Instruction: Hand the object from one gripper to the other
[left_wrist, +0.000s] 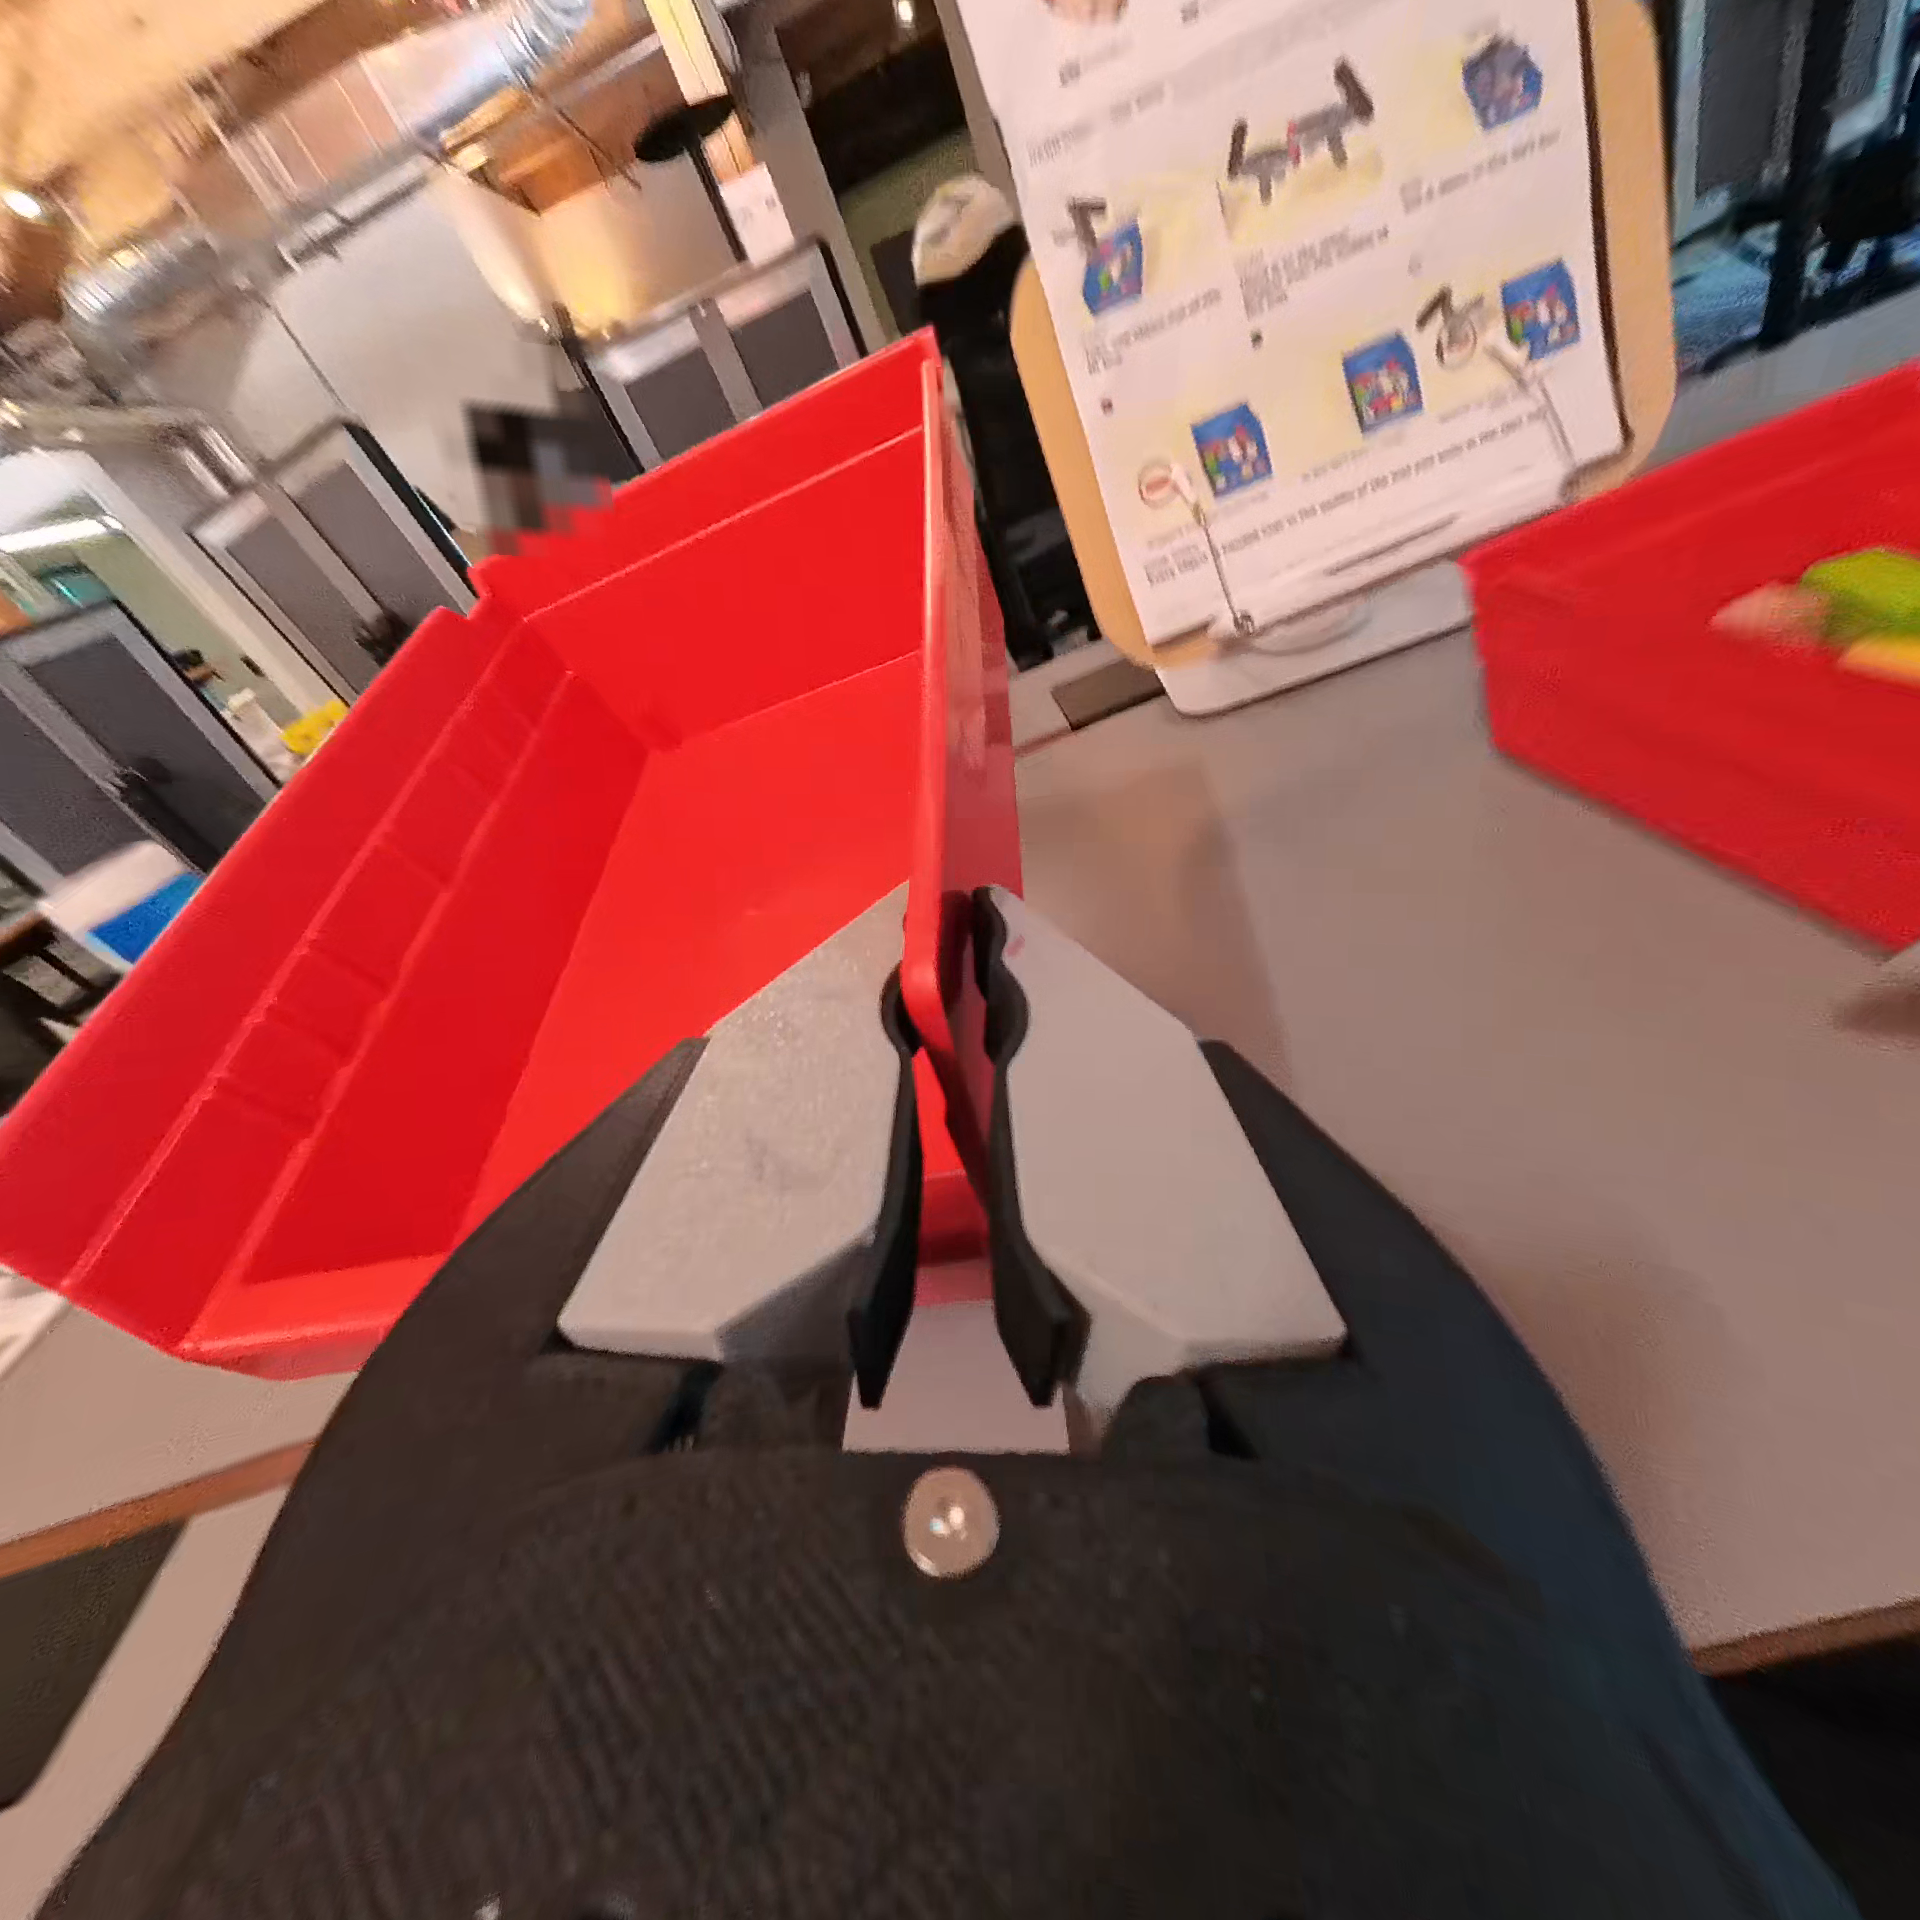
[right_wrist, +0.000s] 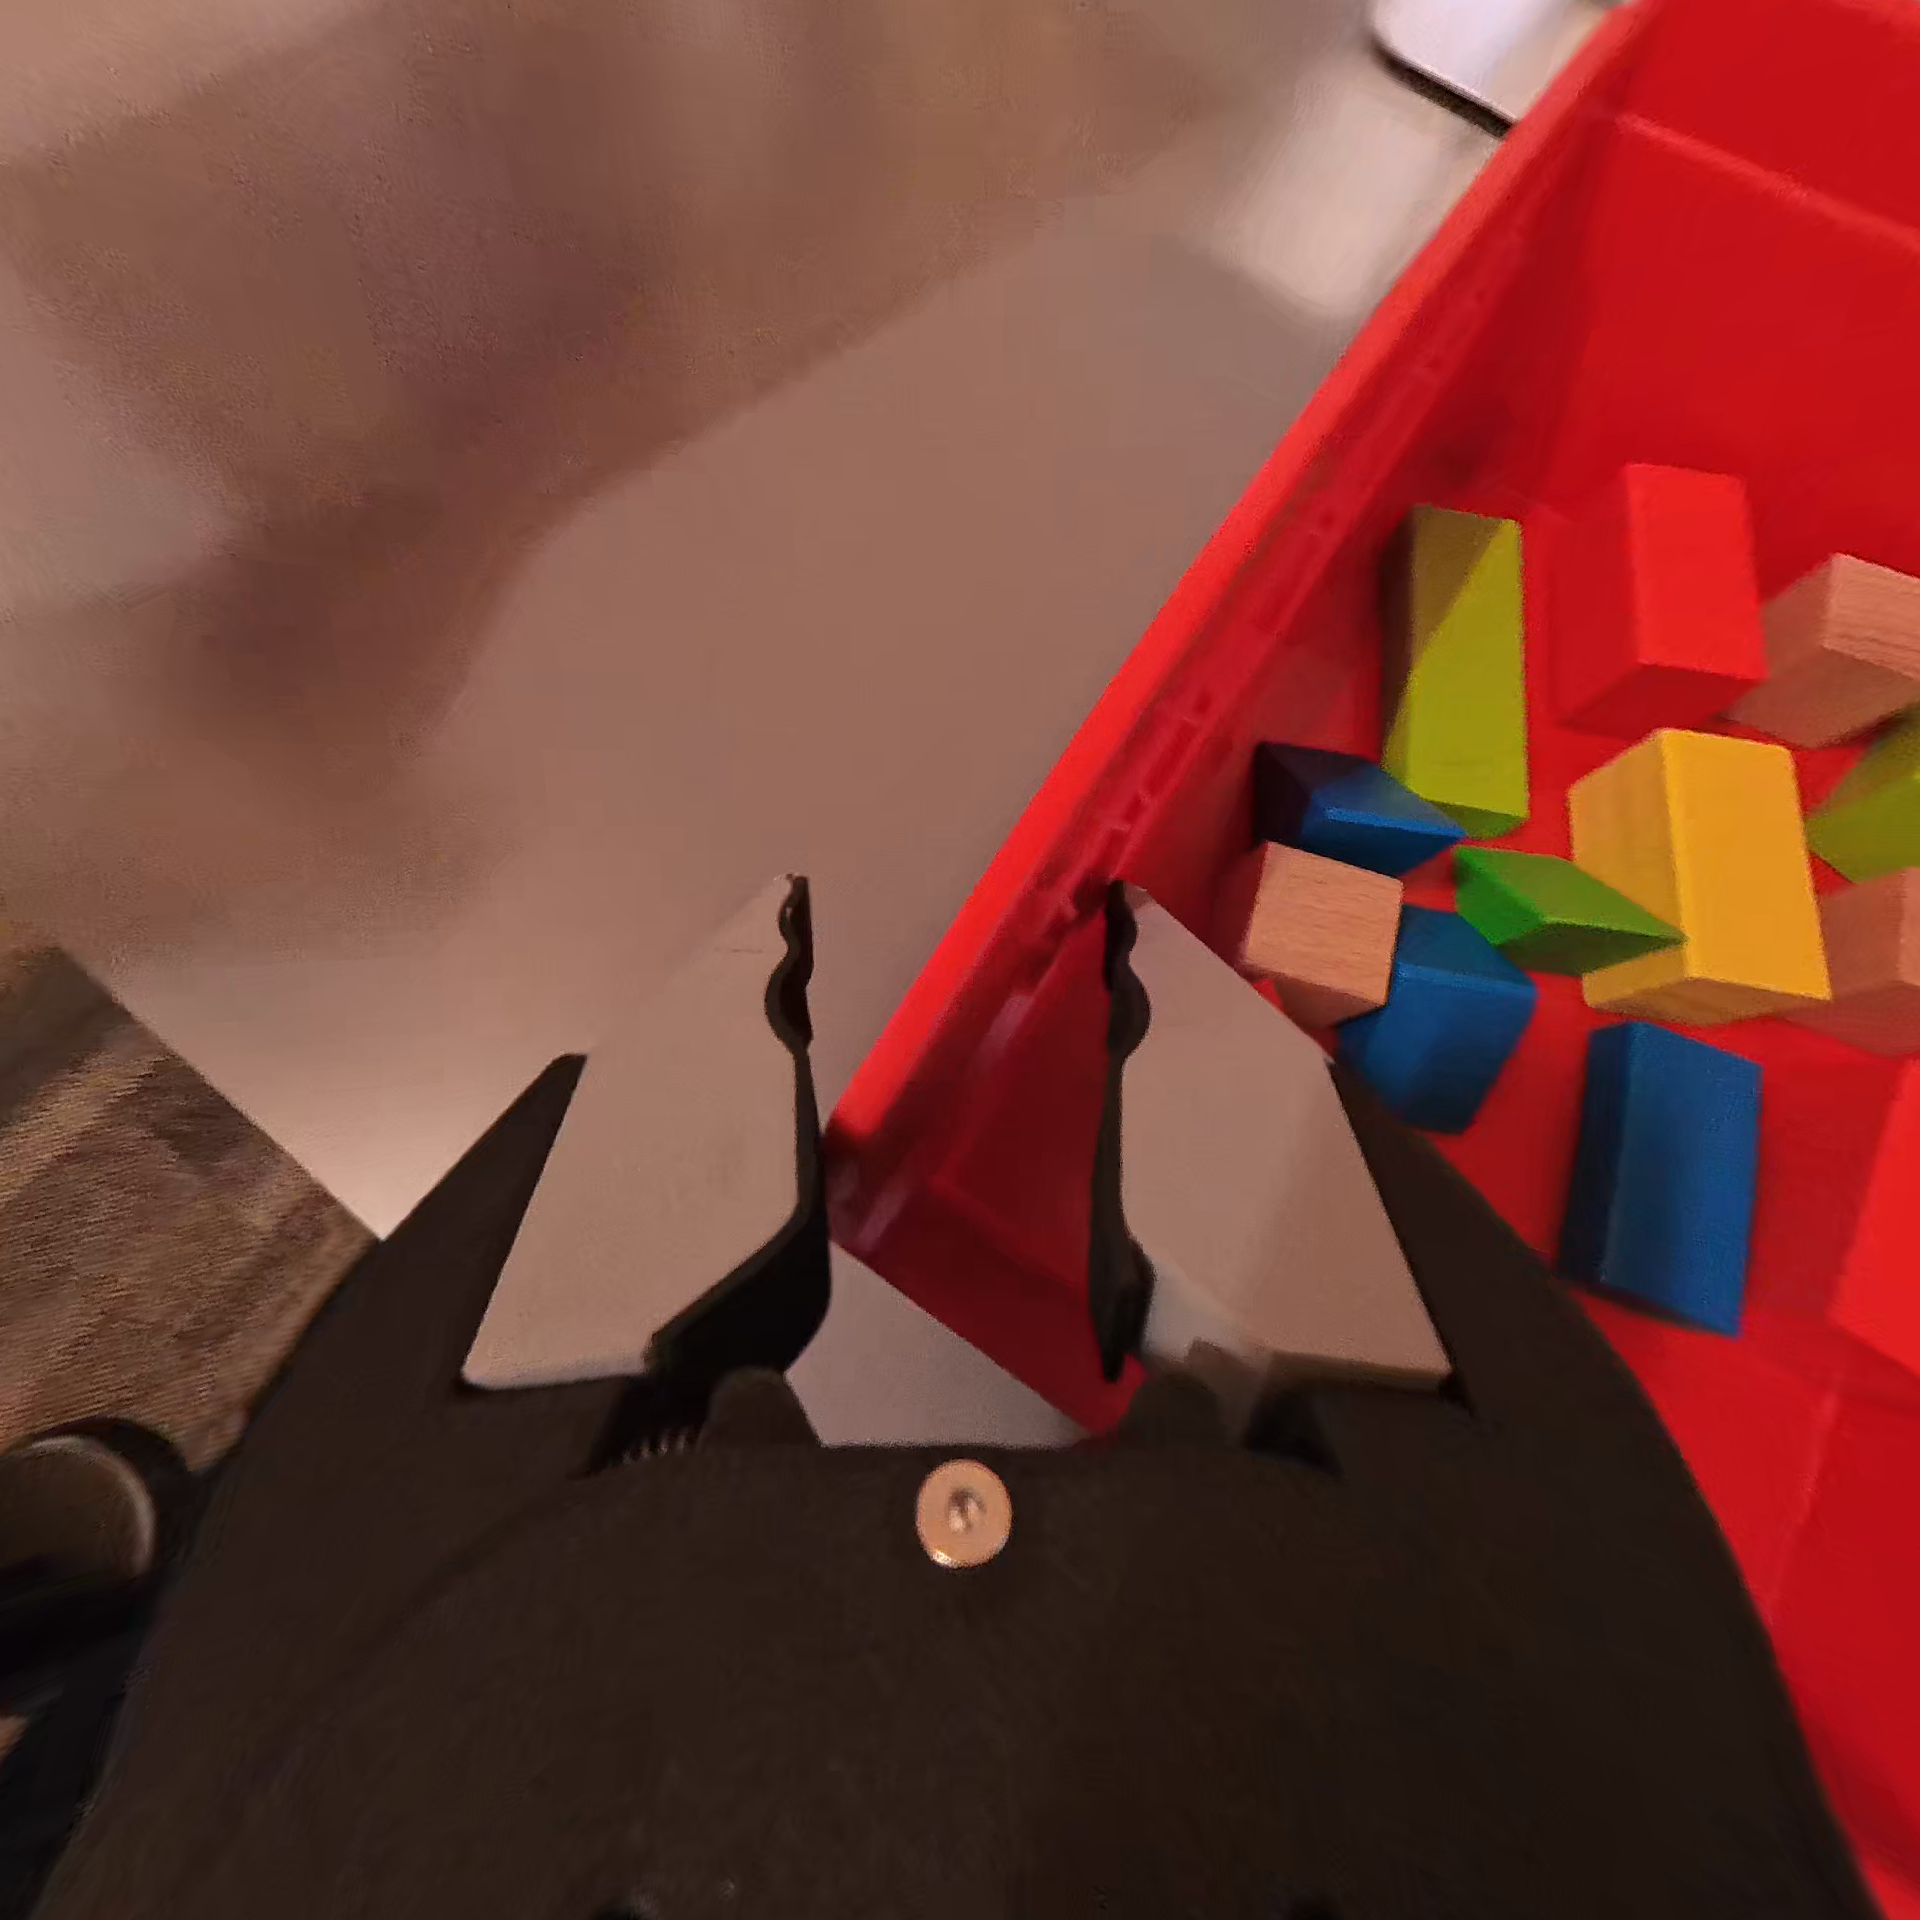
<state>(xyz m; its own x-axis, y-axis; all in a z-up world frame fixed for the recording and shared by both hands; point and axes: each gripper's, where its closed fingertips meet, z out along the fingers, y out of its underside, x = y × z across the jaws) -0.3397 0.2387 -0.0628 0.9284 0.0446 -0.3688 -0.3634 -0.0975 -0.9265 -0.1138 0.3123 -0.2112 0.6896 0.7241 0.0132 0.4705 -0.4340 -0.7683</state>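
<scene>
My left gripper (left_wrist: 951, 914) is shut on the right side wall of an empty red bin (left_wrist: 623, 831), which sits tilted in the left wrist view. The wall runs straight out from between the jaws. A second red bin (right_wrist: 1195, 831) holds several coloured wooden blocks, among them a yellow block (right_wrist: 1714, 862), a blue block (right_wrist: 1662, 1174) and a lime green block (right_wrist: 1460, 665). My right gripper (right_wrist: 956, 894) is open and straddles this bin's near corner. One finger is outside over the table and the other is inside the bin. It holds nothing.
Both bins are on a grey table (left_wrist: 1351, 1039). The second bin also shows at the right in the left wrist view (left_wrist: 1662, 707). A white instruction board on a stand (left_wrist: 1320, 312) is behind them. The table's front edge (left_wrist: 156, 1496) is near, with carpet (right_wrist: 104, 1195) below. My right fingertips sit around 30 centimeters from my left ones.
</scene>
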